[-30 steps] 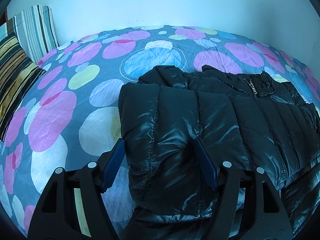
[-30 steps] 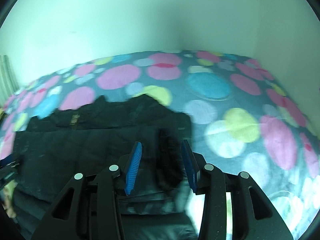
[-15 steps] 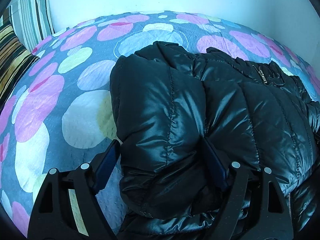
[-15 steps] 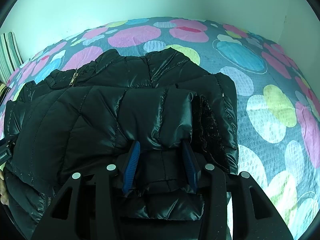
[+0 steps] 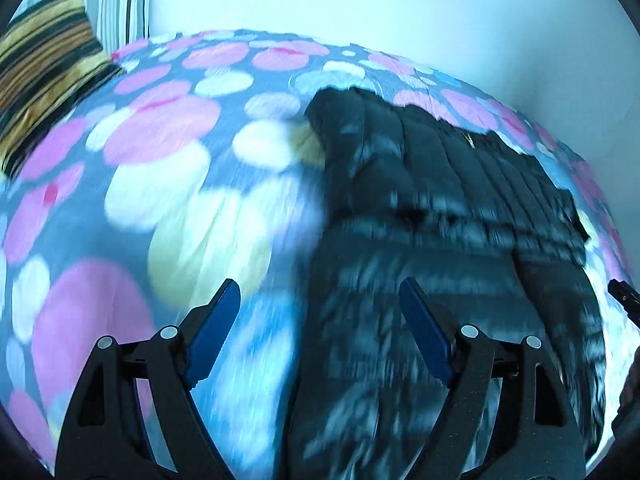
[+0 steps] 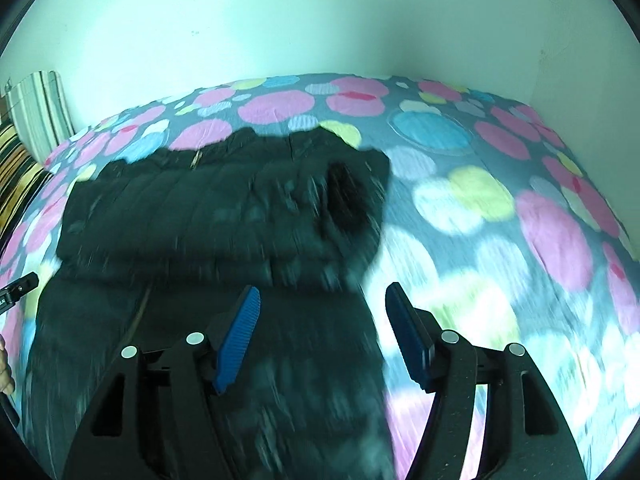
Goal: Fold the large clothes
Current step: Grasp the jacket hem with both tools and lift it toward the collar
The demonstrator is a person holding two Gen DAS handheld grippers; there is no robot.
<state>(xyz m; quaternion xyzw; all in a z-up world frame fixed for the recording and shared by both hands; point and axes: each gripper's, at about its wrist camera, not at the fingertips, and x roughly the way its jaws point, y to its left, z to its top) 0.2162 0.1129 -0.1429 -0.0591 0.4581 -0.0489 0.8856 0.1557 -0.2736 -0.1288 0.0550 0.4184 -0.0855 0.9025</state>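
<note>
The glossy black quilted puffer jacket lies on the bed, on a grey bedspread printed with pink, white, blue and yellow circles. It lies ahead of both tools and runs under them. The left tool hovers over the jacket's left edge with its blue-padded fingers spread wide and nothing between them; the left finger hangs above the bedspread and the right one above the dark fabric. The right tool hovers over the jacket's right edge, also spread wide and empty, its left pad above the jacket and its right pad above the bedspread. The jacket has its far part doubled over the near part, forming a thicker band with a crosswise fold edge, and a patch of dark fuzzy lining shows near its far right corner. A small metal zip pull sits near the far edge. Both views are motion-blurred. Striped pillows lean against the pale wall at the far left.
</note>
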